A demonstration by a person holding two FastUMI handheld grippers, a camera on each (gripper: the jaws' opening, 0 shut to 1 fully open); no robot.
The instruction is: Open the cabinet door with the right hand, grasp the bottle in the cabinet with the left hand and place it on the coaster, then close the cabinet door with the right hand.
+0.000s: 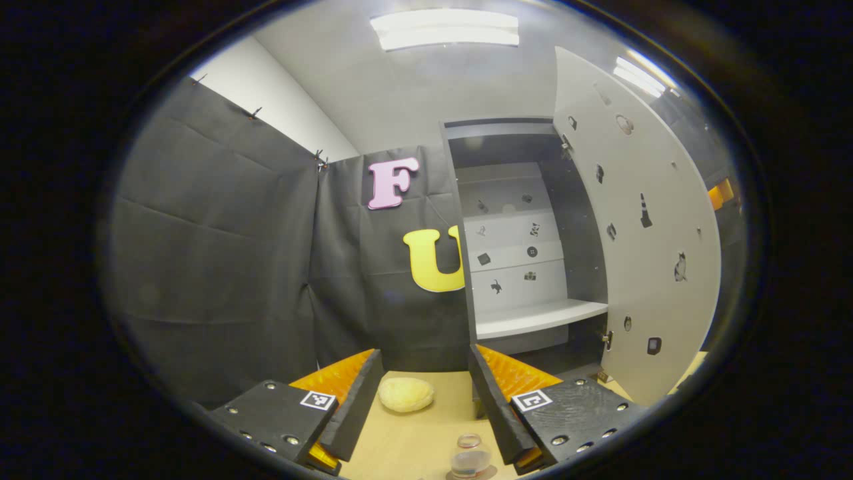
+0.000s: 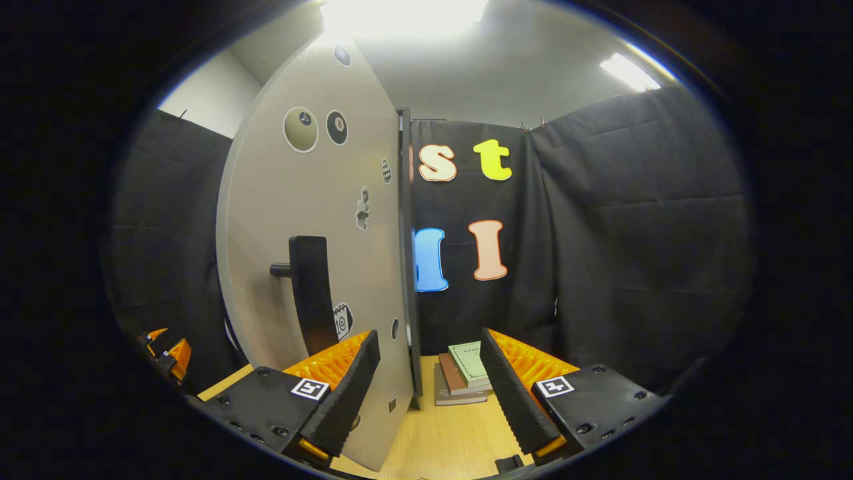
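Wooden tabletop [image 1: 426, 440] carries 1 bottle [image 1: 470, 457] on coaster, near, between left gripper [image 1: 425, 383] fingers, untouched; jaws apart. 1 yellow lump [image 1: 406, 394] farther. Cabinet door [image 1: 640, 247] swung open right, 1 shelf [image 1: 540, 317] bare. Right gripper [image 2: 430, 373] open beside door handle [image 2: 312, 293]; 3 books [image 2: 463, 373] stacked beyond.

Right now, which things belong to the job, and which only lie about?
Job: bottle, on the coaster; open cabinet door; door handle; cabinet.
Lying about: yellowish lump on the table; stack of books.
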